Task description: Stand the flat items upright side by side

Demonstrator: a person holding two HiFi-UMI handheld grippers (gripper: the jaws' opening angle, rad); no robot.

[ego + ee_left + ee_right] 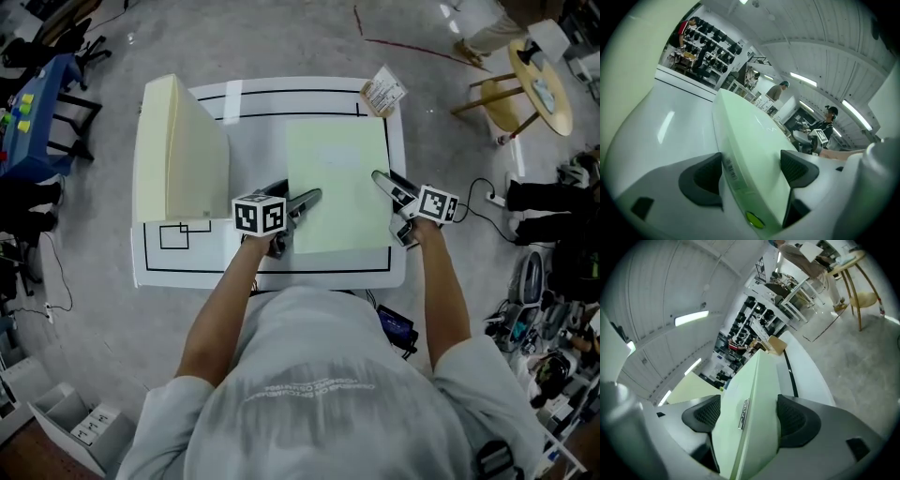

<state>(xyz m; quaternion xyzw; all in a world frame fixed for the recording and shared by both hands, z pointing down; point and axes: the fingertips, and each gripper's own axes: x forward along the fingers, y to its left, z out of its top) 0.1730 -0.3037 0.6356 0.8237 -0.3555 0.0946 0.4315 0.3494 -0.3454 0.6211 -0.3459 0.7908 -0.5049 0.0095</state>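
A pale green flat box (337,187) lies on the white table (272,272). A cream flat box (178,155) stands upright at the table's left. My left gripper (298,202) is at the green box's near-left edge. In the left gripper view its pads (705,176) press on the green box (750,140), one on the spine and one on the top face. My right gripper (382,178) straddles the right edge. In the right gripper view the green box (754,394) sits between my right gripper's (745,416) spread pads (794,420), which do not clamp it.
A paper tag (382,92) lies at the table's far right corner. Black lines mark out rectangles on the tabletop. A round wooden table (542,84) stands at the right rear, a blue cart (33,122) at the left, and cables and gear (544,281) on the floor at the right.
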